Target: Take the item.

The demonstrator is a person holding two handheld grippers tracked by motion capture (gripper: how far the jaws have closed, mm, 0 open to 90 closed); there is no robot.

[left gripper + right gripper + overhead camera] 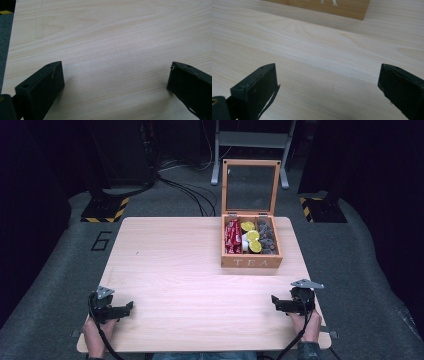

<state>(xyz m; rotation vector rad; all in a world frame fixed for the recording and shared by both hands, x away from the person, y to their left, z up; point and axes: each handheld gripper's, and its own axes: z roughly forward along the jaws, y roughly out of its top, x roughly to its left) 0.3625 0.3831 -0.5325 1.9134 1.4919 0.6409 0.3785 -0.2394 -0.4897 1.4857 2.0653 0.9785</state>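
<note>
At the near edge of the table (175,285) the two grippers rest well apart, one at each corner, each held from below by a hand. The left gripper (127,307) sits at the near left with its jaws spread wide and nothing between them; its own view looks along them at bare wood. The right gripper (276,301) sits at the near right, also wide open and empty, and its own view catches the front wall of the tea box (342,8) just ahead at the top. That box (251,262) stands farther back on the right half of the table, its glass lid (250,185) raised upright behind it. Inside are three compartments side by side: red packets (232,236) on the left, yellow and white pieces (251,239) in the middle, grey ones (266,239) on the right. The box lies straight ahead of the right gripper and slightly toward the table's middle, so the right hand is clearly the nearer one for a reach into it; the left would have to cross most of the table.
</note>
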